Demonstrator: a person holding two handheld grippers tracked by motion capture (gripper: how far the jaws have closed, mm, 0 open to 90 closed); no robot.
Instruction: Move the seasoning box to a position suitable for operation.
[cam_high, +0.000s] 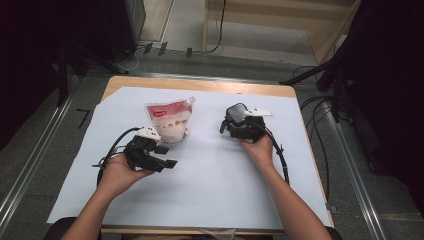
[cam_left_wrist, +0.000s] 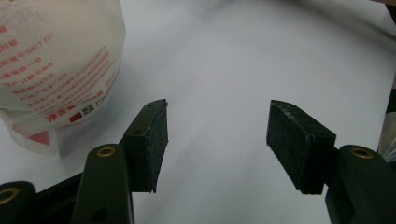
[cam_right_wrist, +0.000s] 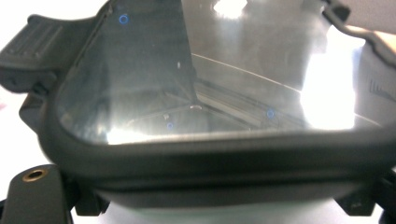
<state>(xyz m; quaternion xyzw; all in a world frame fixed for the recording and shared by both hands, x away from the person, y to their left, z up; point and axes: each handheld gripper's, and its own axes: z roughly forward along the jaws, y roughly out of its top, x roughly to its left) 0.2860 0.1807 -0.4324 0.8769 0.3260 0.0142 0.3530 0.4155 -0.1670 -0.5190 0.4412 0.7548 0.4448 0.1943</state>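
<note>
Black foam pads (cam_left_wrist: 150, 140) face each other across bare white paper in my left gripper view: my left gripper (cam_left_wrist: 217, 144) is released, jaws wide, nothing between them. Just past the left pad, up and to the side, stands the pouch (cam_left_wrist: 56, 70), white with red print, clear of the jaws and not touched.

From the high view, my left gripper (cam_high: 167, 162) sits low on the paper sheet (cam_high: 210, 180), held in my left hand (cam_high: 117, 172), jaws pointing toward the middle of the table. The pouch (cam_high: 170, 120) stands upright just beyond it, spout corner at the top, close to the gripper body but apart from the jaw tips.

Right side: my right hand (cam_high: 257, 147) holds the right gripper (cam_high: 227, 122), and a dark container with a clear lid (cam_high: 237, 114) sits at its front end. In the right gripper view that container (cam_right_wrist: 210, 140) lies hard against the camera, its black rim across the frame and the glossy lid throwing back ceiling light. Pads are hidden behind it, yet the container rides between the 2 jaws above the paper, so I read this claw as grasping it.

Farther off: the wooden table edge (cam_high: 200, 84), then grey floor with cables (cam_high: 315, 135) at the right.
</note>
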